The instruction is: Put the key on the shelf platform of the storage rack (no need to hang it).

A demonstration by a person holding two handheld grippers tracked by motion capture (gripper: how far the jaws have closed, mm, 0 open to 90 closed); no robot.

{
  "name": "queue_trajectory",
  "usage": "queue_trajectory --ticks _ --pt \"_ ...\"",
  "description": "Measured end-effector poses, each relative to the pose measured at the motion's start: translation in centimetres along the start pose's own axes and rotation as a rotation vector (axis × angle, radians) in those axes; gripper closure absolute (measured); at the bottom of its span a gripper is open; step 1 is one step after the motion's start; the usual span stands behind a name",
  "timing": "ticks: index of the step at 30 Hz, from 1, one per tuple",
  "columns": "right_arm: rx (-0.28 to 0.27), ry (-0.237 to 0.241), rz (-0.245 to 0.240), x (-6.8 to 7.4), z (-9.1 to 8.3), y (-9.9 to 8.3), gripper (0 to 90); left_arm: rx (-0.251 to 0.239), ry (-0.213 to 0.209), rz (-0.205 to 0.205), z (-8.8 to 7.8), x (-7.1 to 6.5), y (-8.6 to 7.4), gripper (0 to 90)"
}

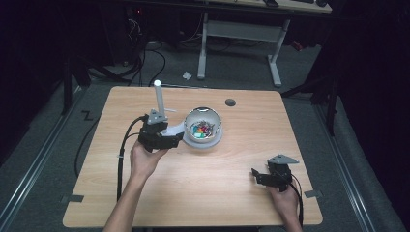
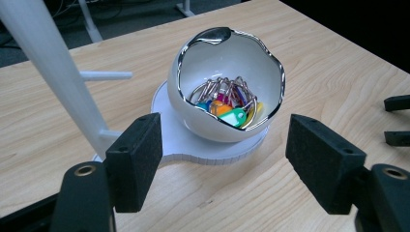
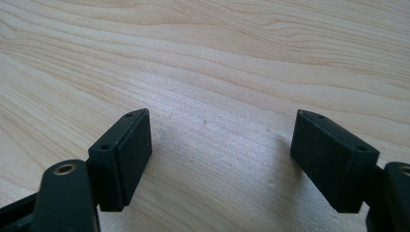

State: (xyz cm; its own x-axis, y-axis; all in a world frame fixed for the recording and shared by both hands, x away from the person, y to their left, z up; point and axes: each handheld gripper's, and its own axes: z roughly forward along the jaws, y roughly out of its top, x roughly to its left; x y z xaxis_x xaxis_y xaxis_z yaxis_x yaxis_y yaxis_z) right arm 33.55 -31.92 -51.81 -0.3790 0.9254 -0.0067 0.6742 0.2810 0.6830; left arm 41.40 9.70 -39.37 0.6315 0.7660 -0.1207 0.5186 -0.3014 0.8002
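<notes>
A white eggshell-shaped bowl (image 1: 203,124) (image 2: 227,82) with a chrome rim holds several coloured key tags on metal rings (image 2: 227,104). It sits on a white round base (image 2: 188,142) that carries a white upright post (image 1: 158,99) (image 2: 53,72) with a side peg. My left gripper (image 1: 167,139) (image 2: 225,164) is open just left of the base, jaws wide and nothing between them. My right gripper (image 1: 258,175) (image 3: 220,159) stands open low over bare wood near the table's front right.
The light wooden table (image 1: 232,193) has a dark cable hole (image 1: 230,102) at the back. Cables trail off the left edge. A white desk frame (image 1: 239,34) stands on the floor beyond. The right gripper's fingertips (image 2: 396,102) show at the left gripper view's right edge.
</notes>
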Motion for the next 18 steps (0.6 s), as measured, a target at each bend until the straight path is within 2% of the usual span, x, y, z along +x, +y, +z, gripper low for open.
queue_trajectory --ticks 5,18 --pt "0.000 0.000 0.001 0.0 0.0 0.0 22.8 -0.012 0.005 -0.011 -0.9 0.1 -0.5 29.8" --pt "0.000 0.000 0.000 0.0 0.0 0.0 22.8 -0.006 0.035 -0.030 -2.4 0.4 -2.2 30.5"
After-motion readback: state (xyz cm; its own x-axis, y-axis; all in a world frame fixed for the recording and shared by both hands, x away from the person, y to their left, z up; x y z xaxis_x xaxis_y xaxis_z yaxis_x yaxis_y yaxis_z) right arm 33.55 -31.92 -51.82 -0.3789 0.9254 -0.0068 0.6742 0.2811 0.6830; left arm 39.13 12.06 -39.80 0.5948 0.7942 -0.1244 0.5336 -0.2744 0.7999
